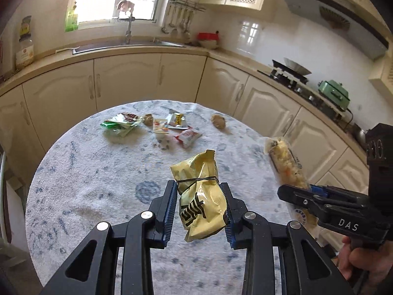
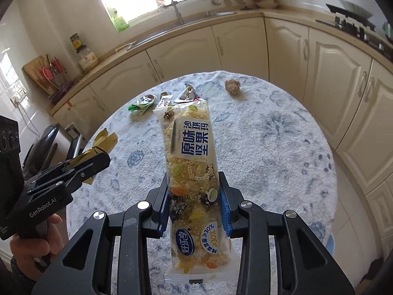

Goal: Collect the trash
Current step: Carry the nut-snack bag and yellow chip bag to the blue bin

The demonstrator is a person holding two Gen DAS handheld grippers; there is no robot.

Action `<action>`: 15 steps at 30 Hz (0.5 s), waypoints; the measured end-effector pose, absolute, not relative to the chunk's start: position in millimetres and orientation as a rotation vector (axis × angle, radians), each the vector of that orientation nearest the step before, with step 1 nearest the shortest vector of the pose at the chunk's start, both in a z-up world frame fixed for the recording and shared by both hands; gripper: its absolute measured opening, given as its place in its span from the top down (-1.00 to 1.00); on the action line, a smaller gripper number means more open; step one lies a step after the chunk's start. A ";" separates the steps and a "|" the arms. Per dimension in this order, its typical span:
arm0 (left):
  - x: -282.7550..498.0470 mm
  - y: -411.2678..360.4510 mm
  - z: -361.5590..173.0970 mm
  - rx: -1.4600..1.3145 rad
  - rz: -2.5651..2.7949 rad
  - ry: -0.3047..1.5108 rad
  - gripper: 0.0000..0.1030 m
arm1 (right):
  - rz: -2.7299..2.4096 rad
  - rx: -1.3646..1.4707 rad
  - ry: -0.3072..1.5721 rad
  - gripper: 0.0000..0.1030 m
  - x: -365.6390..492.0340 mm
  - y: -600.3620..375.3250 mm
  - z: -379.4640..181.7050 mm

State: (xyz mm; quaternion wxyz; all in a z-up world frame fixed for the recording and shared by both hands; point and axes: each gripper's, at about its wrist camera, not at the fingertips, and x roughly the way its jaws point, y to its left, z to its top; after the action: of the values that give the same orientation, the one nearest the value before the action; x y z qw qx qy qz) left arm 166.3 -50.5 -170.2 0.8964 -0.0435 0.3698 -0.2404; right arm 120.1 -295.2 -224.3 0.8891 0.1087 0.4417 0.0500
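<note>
My left gripper [image 1: 200, 209] is shut on a crumpled yellow snack bag [image 1: 200, 194] and holds it above the round table [image 1: 98, 184]. My right gripper [image 2: 195, 204] is shut on a long clear nut-bar wrapper [image 2: 190, 162] with blue print, held upright above the table. In the left wrist view the right gripper [image 1: 294, 191] is at the right with the nut-bar wrapper [image 1: 286, 164]. In the right wrist view the left gripper [image 2: 91, 164] is at the left with the yellow bag [image 2: 103, 142]. More wrappers lie at the table's far side: a green one [image 1: 120, 124], a red-white one [image 1: 188, 136], a silver one [image 1: 175, 120].
Two brown lumps [image 1: 218, 121] [image 1: 148, 119] lie on the far side of the table. Cream kitchen cabinets [image 1: 127, 81] curve behind it, with a sink [image 1: 127, 44], a stove [image 1: 289, 73] and a green appliance [image 1: 334, 95]. A metal bin [image 2: 54, 145] stands left of the table.
</note>
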 end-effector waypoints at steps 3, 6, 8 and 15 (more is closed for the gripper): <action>139.3 -55.7 -160.8 -0.073 -0.545 0.739 0.41 | 0.090 0.222 0.884 0.33 101.2 -298.2 -209.3; 111.5 -62.0 -150.7 -0.057 -0.581 0.714 0.41 | 0.071 0.228 0.853 0.33 84.2 -305.9 -196.4; 102.0 -68.9 -143.3 -0.048 -0.605 0.698 0.41 | 0.057 0.237 0.833 0.33 74.8 -313.3 -188.4; 77.5 -94.4 -124.2 -0.030 -0.691 0.662 0.41 | -0.008 0.262 0.769 0.33 44.8 -346.8 -165.6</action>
State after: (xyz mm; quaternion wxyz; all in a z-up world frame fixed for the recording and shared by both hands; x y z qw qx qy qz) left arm 77.5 -94.4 -124.2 0.8876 -0.0146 0.3186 -0.3325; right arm 44.8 -346.8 -165.6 0.9187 0.1274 0.3738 -0.0040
